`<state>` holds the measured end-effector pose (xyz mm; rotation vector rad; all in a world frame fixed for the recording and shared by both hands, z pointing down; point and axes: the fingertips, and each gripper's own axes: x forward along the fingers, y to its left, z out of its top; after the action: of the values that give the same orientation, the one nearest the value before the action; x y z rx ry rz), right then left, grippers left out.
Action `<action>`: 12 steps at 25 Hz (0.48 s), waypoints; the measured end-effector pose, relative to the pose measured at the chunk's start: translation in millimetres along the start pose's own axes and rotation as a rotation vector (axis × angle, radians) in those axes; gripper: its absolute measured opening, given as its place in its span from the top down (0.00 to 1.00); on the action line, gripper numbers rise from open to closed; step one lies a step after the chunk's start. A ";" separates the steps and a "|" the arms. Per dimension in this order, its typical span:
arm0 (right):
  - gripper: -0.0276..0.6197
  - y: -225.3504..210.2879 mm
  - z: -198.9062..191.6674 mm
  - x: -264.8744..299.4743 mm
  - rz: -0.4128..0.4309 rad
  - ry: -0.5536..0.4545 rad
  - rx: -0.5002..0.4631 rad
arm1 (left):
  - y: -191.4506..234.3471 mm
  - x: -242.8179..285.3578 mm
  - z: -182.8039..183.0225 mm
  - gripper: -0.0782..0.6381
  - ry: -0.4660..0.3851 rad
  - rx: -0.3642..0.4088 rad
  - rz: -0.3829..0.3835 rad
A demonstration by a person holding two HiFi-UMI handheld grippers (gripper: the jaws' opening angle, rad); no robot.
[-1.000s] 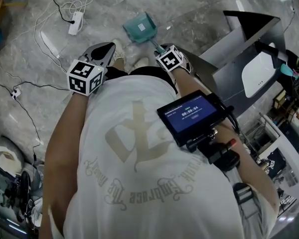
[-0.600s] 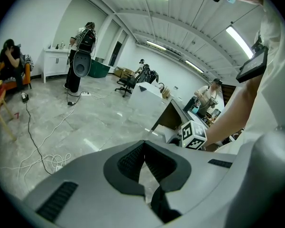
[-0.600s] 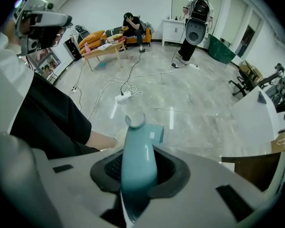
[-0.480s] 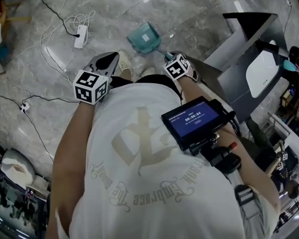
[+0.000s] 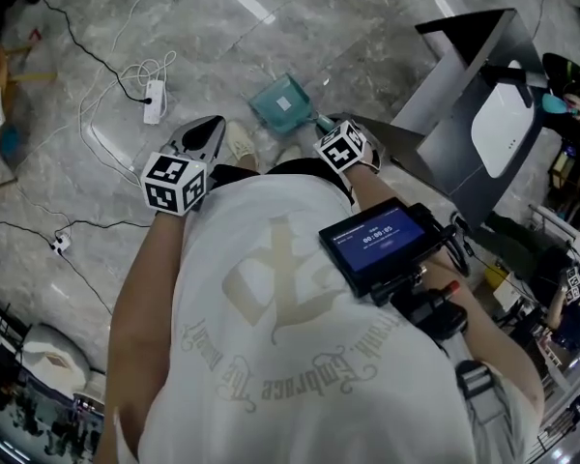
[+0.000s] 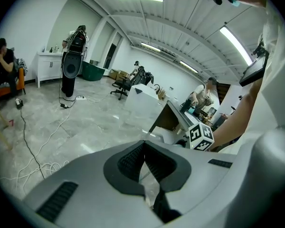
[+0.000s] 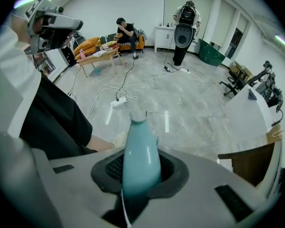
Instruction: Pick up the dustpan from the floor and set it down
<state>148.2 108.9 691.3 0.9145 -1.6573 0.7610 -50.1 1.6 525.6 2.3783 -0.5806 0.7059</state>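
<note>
Right gripper (image 7: 140,174) is clamped on the teal handle (image 7: 141,141) of the dustpan (image 5: 280,104). Its jaws have just been closing, and the pads now sit against the handle on both sides. This gripper points steeply down at the floor (image 5: 222,27).

The pan body is just ahead of and below the right gripper. It looks to be lying on the floor, not raised, though the head view doesn't settle that.

Left gripper (image 6: 143,145) is pinched together with nothing in it. It hangs to the left of the right gripper, well apart from the pan.

Progress, my read:
- Done: the reach, and the grasp is made or just finishing.
- Left: lift the pan off the floor, carry it, set it down.
- Overall this is the early part of the task.

Counts:
- Dustpan: 1, with 1 handle.
- Grippers: 2, each with 1 marker cube, so 2 cubes.
- Power strip (image 5: 153,101): 1, on the floor beyond the left gripper and to its left, with a loose white cable (image 5: 140,71) coiled beside it.
- Bench (image 5: 464,75): 1, grey, to the right of the right gripper.
- Screen (image 5: 377,242): 1, lit, on the person's chest rig, behind the right gripper.
</note>
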 end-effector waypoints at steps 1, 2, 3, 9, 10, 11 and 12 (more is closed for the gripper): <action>0.83 0.7 -1.5 -2.0 0.000 -0.003 -0.001 | -1.5 0.8 0.1 0.88 0.001 0.002 -0.004; 0.83 1.3 -3.1 -4.2 -0.001 -0.006 -0.001 | -3.1 1.6 0.2 0.88 0.001 0.005 -0.007; 0.83 1.7 -4.6 -6.6 -0.003 -0.009 0.001 | -4.4 2.3 0.3 0.88 0.001 0.007 -0.011; 0.83 1.3 -9.0 -25.2 -0.021 -0.045 0.028 | -8.0 4.7 3.1 0.88 -0.017 0.009 -0.025; 0.83 2.1 -8.9 -29.0 -0.025 -0.053 0.031 | -8.0 3.8 3.6 0.88 -0.021 0.007 -0.026; 0.83 3.2 -8.3 -32.7 -0.030 -0.061 0.035 | -7.8 2.6 4.5 0.88 -0.025 0.008 -0.027; 0.83 4.3 -7.2 -36.1 -0.035 -0.069 0.040 | -7.1 1.5 5.8 0.88 -0.029 0.012 -0.029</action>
<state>153.7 124.2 657.9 1.0048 -1.6869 0.7489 -43.0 2.7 519.6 2.4065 -0.5542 0.6646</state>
